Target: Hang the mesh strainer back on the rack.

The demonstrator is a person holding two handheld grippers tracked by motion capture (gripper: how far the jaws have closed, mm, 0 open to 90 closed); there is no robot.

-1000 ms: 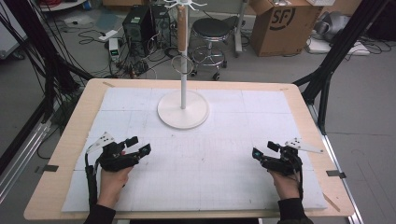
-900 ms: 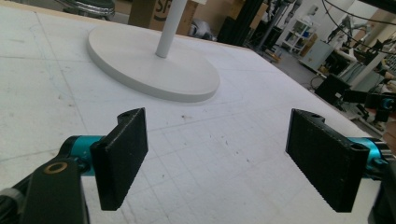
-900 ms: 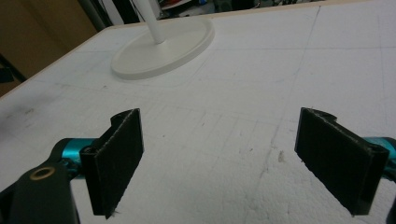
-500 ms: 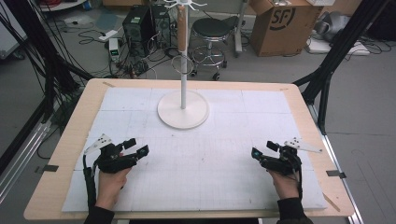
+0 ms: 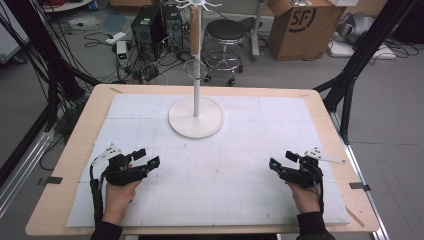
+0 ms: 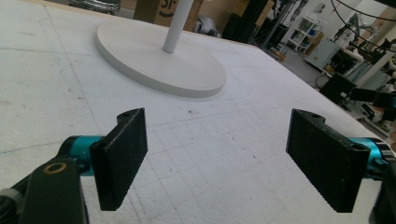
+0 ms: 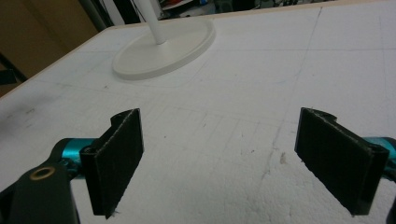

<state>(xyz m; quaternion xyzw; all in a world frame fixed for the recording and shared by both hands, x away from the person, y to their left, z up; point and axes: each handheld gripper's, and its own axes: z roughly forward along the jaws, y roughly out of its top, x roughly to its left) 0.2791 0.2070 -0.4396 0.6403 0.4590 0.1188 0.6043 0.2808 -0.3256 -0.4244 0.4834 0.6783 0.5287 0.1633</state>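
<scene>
A white stand with a round base (image 5: 196,120) and a thin pole (image 5: 196,95) rises from the back middle of the white foam mat (image 5: 225,180). A thin wire ring (image 5: 196,70) hangs on the pole, and hooks spread at its top. My left gripper (image 5: 149,156) rests low over the mat at the near left, open and empty. My right gripper (image 5: 281,159) sits at the near right, also open and empty. The left gripper view has its jaws wide apart (image 6: 223,158) and the stand's base (image 6: 159,56) ahead. In the right gripper view the gripper (image 7: 226,161) faces the base (image 7: 163,44) too.
The mat lies on a wooden table (image 5: 75,150). Behind the table are a stool (image 5: 227,30), a cardboard box (image 5: 300,25), a computer tower (image 5: 147,25) and loose cables on the floor. Black frame legs (image 5: 350,75) stand at both sides.
The left gripper has shifted only very slightly. Both grippers stay open in the same places.
</scene>
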